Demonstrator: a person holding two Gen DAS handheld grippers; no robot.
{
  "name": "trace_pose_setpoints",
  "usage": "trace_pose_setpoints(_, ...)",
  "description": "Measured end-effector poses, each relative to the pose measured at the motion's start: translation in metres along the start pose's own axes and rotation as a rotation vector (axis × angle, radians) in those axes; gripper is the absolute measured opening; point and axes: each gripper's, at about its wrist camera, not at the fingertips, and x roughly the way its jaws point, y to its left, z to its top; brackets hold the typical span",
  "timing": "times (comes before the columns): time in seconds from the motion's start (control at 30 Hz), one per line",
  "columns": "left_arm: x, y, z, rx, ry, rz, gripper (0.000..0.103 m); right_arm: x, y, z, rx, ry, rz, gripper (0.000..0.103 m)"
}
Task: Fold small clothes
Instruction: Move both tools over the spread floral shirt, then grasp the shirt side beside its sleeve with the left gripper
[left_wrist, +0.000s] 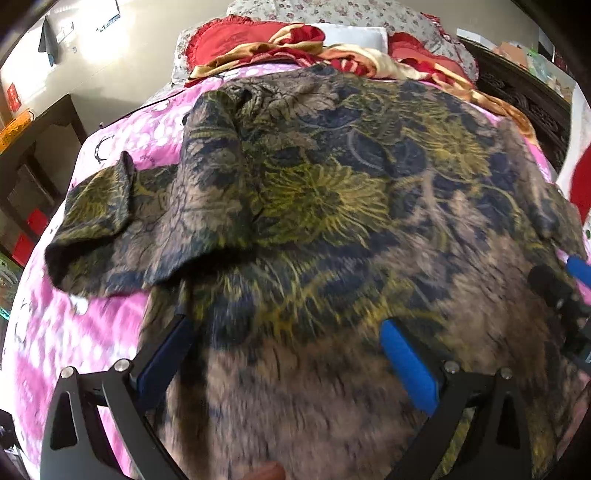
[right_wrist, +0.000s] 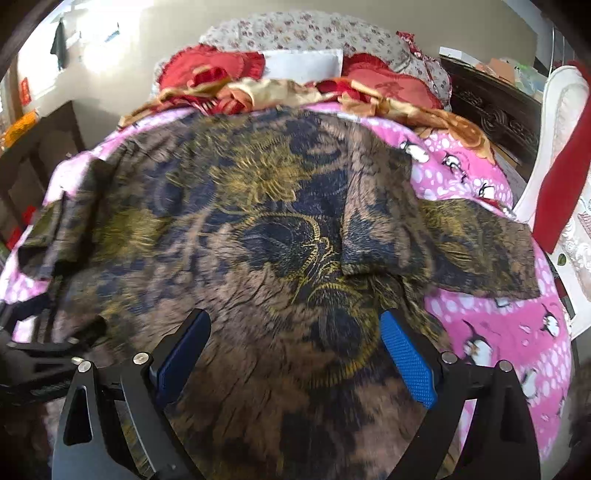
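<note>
Your left gripper (left_wrist: 284, 347) and right gripper (right_wrist: 295, 349) both hover over the near hem of the shirt (left_wrist: 325, 192), jaws spread wide, pinching nothing. The shirt lies across the pink bedsheet (right_wrist: 509, 332), mostly flat. The left sleeve (left_wrist: 92, 210) sticks out at 9 o'clock with its shoulder flap partly turned in; the right sleeve (right_wrist: 480, 251) sticks out at 3 o'clock. I'd call that barely started: sleeves still to tuck in, body unfolded, no halving done. The hem area is motion-blurred, so cloth contact is unclear.
</note>
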Motion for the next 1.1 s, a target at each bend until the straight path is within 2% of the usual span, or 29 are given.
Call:
trace_pose_setpoints(0.1,0.014,0.006,0.001,-0.048,-0.007,-0.052,0.103,0.023,-0.001,-0.006,0.018,0.032,0.016,0.098)
trace_pose_setpoints(0.23,0.011,0.007,-0.009,-0.056,-0.083,-0.052,0.103,0.026,0.001,-0.017,0.017,-0.002,0.02,0.101)
trace_pose_setpoints(0.93,0.008,0.008,-0.005,-0.059,-0.062,-0.069,0.103,0.03,0.004,-0.018,0.001,0.006,0.022,0.103)
trace_pose_setpoints(1.03,-0.008,0.012,-0.003,-0.022,-0.048,-0.083,0.098,0.03,0.004,-0.017,0.002,0.003,0.024,0.103)
trace_pose_setpoints(1.1,-0.036,0.023,-0.001,0.011,-0.128,-0.039,0.098,0.028,0.004,-0.018,0.005,0.003,0.028,0.103)
